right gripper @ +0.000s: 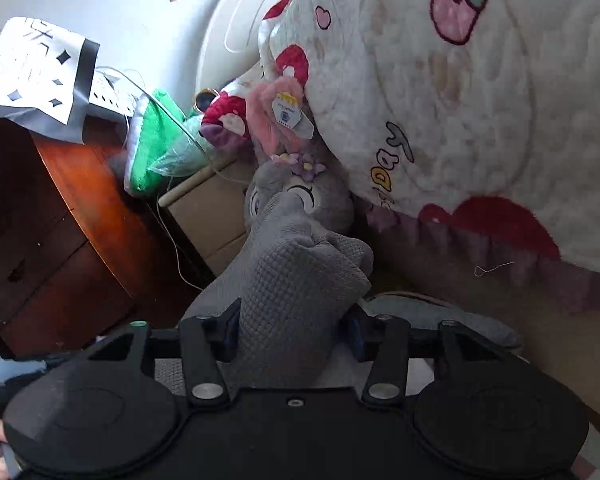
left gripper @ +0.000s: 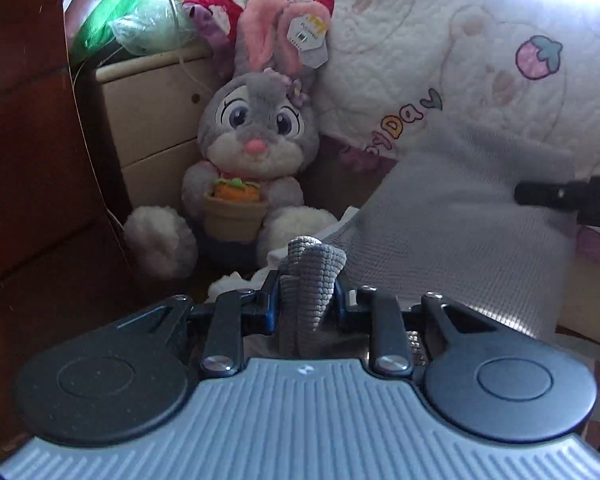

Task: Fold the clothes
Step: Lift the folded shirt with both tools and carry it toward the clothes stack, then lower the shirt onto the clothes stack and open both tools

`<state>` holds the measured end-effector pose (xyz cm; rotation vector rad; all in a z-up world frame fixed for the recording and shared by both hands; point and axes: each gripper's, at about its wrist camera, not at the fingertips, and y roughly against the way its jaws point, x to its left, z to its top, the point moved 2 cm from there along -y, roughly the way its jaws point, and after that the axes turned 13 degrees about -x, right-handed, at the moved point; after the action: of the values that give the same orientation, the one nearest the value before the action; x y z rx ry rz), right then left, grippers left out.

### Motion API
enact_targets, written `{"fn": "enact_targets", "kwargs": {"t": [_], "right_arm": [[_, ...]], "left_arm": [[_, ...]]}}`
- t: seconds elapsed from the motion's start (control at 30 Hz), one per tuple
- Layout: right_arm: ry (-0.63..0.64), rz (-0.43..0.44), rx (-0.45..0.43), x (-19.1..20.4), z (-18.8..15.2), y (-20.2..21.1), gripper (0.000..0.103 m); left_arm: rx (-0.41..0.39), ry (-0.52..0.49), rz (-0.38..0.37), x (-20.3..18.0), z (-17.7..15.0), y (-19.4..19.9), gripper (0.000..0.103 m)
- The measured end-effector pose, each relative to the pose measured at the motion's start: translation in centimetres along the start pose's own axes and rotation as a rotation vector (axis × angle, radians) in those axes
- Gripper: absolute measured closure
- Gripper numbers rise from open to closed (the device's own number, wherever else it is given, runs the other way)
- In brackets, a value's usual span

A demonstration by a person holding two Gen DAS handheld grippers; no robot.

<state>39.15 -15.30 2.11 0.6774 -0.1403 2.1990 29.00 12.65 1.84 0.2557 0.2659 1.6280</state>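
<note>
Both of your grippers pinch the same grey waffle-knit garment (left gripper: 460, 216), and this is what the coming move depends on. Your left gripper (left gripper: 306, 292) has its fingers closed on a bunched corner of the cloth, which stands up in a small fold just between the tips. From there the cloth runs away to your right and upward as one wide, nearly flat band, so its long axis goes from the left gripper toward the right gripper (right gripper: 294, 328), whose black tip shows at the right edge of the left wrist view. Your right gripper is pressed on a thicker bundle of the same cloth, which rises in front of its fingers and hides part of the plush rabbit (left gripper: 256, 140). The garment hangs stretched between the two hands, above the bed (right gripper: 440, 280), near the edge where the quilt (left gripper: 440, 40) lies. Neither hand is clearly nearer to the free part; the free part hangs below and I cannot see its lower edge. This could be a spreading out or the middle of a fold, and the pictures do not decide. On the quilt you can read "Day" in coloured letters, with more letters hidden before it. The rabbit carries a white tag (left gripper: 308, 36) on its ear, but the print is too small to read.
</note>
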Motion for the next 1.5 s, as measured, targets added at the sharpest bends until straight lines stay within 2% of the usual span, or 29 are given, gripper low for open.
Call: {"fn": "enact_targets", "kwargs": {"t": [0.07,0.13,0.2,0.27,0.33,0.37,0.4,0.43,0.5,0.6,0.7,0.83,1.0,1.13,1.2,1.23,1.27,1.3,1.33,1.37,1.4,1.5], "right_arm": [[-0.041,-0.023,-0.031,-0.1,-0.2,-0.1,0.046],[-0.005,-0.088,-0.076,0.9,0.2,0.0,0.04],[0.045,-0.162,-0.123,2.0,0.8,0.2,0.036],[0.132,-0.237,-0.187,3.4,1.3,1.1,0.033],[0.306,-0.271,-0.28,5.5,1.8,2.8,0.034],[0.372,-0.218,-0.288,6.4,2.0,3.1,0.041],[0.425,-0.141,-0.278,7.3,2.3,3.2,0.072],[0.465,-0.096,-0.239,7.8,2.4,2.8,0.096],[0.54,-0.055,-0.142,8.4,2.2,1.3,0.093],[0.63,-0.126,-0.101,7.7,0.9,-0.6,0.092],[0.583,-0.144,-0.031,5.5,0.0,-2.2,0.091],[0.508,-0.151,-0.003,3.7,-0.7,-2.9,0.092],[0.518,-0.183,-0.062,3.1,-2.5,-1.9,0.092],[0.487,-0.179,-0.076,2.8,-2.4,-1.0,0.092],[0.432,-0.217,-0.095,3.6,-1.8,0.3,0.091],[0.402,-0.239,-0.108,4.1,-1.4,1.0,0.085],[0.351,-0.246,-0.146,4.8,-1.2,2.4,0.076],[0.318,-0.24,-0.176,5.5,-1.2,3.9,0.047],[0.3,-0.231,-0.197,6.1,-1.4,5.2,0.03],[0.282,-0.221,-0.217,6.7,-1.5,6.6,0.031],[0.283,-0.215,-0.22,7.0,-1.7,7.8,0.031],[0.271,-0.195,-0.141,7.2,-2.7,10.3,0.031]], "left_arm": [[-0.02,0.012,0.0,0.2,-0.2,-0.1,0.078],[-0.004,0.069,-0.004,1.0,0.2,-0.3,0.078],[0.002,0.119,-0.002,1.9,0.9,0.2,0.072],[-0.069,0.086,0.055,1.8,1.7,2.1,0.067],[-0.171,0.022,0.131,1.3,2.6,4.3,0.067],[-0.225,-0.023,0.16,0.7,2.9,5.3,0.067],[-0.23,-0.037,0.128,0.3,3.1,5.8,0.068],[-0.206,-0.032,0.061,-0.1,3.3,5.8,0.067],[-0.119,-0.001,-0.015,-0.6,3.1,4.7,0.079],[-0.043,-0.025,-0.006,-1.1,1.8,2.1,0.081],[0.017,-0.001,-0.015,-0.7,0.6,0.2,0.082],[0.038,-0.03,-0.001,-1.7,0.8,-0.7,0.082],[0.049,-0.064,0.006,-2.9,1.0,-1.0,0.082],[0.046,-0.108,0.016,-4.0,0.9,-0.7,0.082],[0.054,-0.106,0.023,-4.2,1.3,-0.3,0.081],[0.059,-0.102,0.03,-4.4,1.7,0.0,0.078],[0.055,-0.105,0.042,-4.7,2.0,0.6,0.064],[0.046,-0.112,0.058,-5.0,2.3,1.3,0.048],[0.037,-0.119,0.075,-5.4,2.6,2.0,0.039],[0.027,-0.131,0.094,-5.9,2.8,2.8,0.024],[0.016,-0.148,0.116,-6.4,2.8,3.7,0.019],[0.026,-0.17,0.122,-8.1,2.5,6.7,0.017]]}}
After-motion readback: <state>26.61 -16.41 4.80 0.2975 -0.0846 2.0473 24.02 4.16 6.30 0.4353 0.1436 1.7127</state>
